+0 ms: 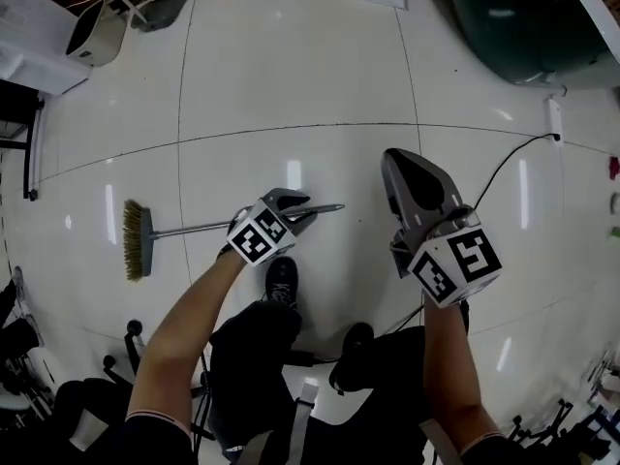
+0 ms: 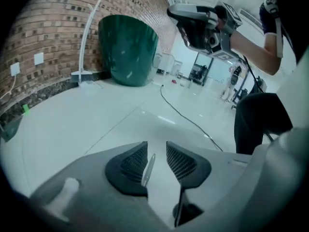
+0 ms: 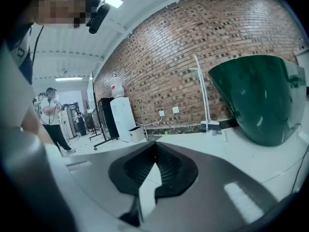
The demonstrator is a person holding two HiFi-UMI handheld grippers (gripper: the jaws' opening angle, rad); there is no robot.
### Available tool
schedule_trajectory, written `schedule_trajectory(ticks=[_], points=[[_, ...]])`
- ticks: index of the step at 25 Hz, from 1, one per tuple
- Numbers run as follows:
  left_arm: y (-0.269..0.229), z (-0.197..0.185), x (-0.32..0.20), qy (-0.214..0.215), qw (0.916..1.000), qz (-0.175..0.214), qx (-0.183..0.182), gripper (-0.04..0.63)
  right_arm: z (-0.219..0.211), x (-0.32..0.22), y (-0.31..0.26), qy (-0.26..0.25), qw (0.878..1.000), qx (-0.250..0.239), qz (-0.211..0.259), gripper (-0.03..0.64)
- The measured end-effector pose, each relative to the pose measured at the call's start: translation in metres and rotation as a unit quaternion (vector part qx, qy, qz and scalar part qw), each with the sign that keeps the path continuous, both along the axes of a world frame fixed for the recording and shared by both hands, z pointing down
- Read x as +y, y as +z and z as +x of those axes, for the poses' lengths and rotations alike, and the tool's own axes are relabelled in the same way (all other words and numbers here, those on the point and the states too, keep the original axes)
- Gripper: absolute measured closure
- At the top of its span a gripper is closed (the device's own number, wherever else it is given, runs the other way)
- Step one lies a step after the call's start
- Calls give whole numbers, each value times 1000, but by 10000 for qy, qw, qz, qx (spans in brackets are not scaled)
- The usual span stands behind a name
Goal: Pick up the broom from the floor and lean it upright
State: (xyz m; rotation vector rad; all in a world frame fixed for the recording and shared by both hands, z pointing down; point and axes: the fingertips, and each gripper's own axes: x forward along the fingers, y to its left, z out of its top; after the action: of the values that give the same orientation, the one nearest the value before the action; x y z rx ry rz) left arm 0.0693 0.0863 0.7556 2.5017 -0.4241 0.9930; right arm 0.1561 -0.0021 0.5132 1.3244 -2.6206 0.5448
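hidden: broom (image 1: 137, 240) handle's middle behind left tool (image 1: 301, 207) | cut off: green tub (image 1: 513, 17) at head view's top edge

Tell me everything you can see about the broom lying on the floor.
The broom lies flat on the white tiled floor. Its brush head, with tan bristles, is at the head view's left. A thin, silvery, metal-looking handle runs rightward from it. Near its far end the handle passes between the jaws of the left hand-held gripper, which stand apart and do not clamp it.
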Motion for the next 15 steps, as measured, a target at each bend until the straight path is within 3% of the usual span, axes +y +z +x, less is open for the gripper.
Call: schedule_trajectory(ticks=[4,11,15], points=[[79,7,9,611,9975,-156,-315,460,12,4,75,145,9998,51,-95,612],[167,18,16,1066,9901,14,-914,457,9,7,148,34,9993,201,-313,612],[193,23,25,1084,9895,-76,-949,445,-2,10,169,-77,9986,366,-385,612]])
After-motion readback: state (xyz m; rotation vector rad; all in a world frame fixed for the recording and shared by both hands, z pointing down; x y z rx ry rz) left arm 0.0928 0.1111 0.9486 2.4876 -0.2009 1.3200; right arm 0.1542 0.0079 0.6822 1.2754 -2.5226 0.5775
